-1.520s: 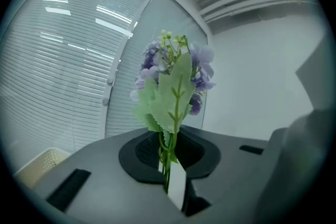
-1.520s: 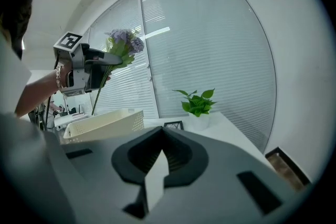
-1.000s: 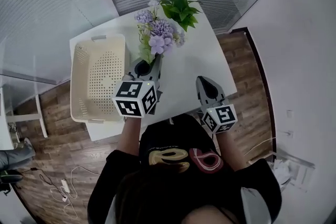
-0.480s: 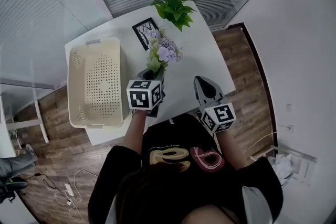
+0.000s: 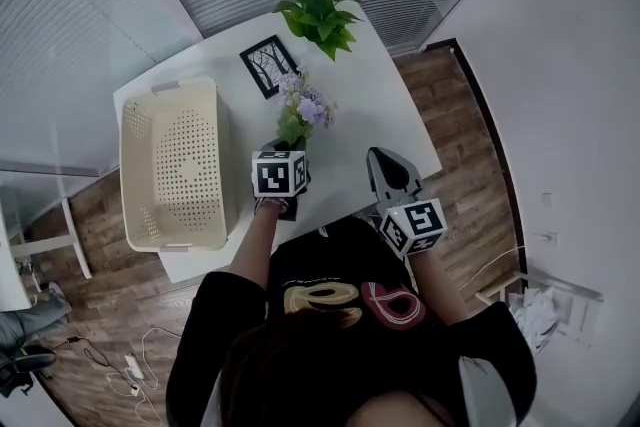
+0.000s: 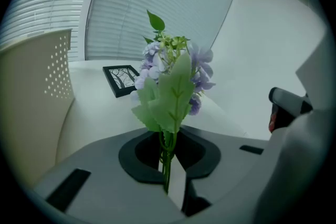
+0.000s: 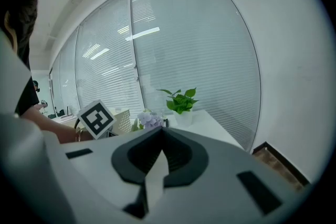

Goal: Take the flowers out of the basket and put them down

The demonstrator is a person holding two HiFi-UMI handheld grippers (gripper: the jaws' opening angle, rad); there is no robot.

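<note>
Lowered since a second ago, the left tool (image 6: pixel 169 157) brings the flowers (image 5: pixel 303 108) down beside the basket (image 5: pixel 132 177).
Clenched on the stems (blooms over the white surface (image 5: pixel 375 100)); right tool (image 5: pixel 389 165) closed, empty.

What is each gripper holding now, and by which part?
The left gripper holds the purple flowers by their green stems, below the leaves. The right gripper holds nothing; its jaws are together.

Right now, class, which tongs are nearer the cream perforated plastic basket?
Left. The left tongs, shut on the purple artificial flowers, hover just right of the basket; the right tongs sit farther right, empty.
</note>
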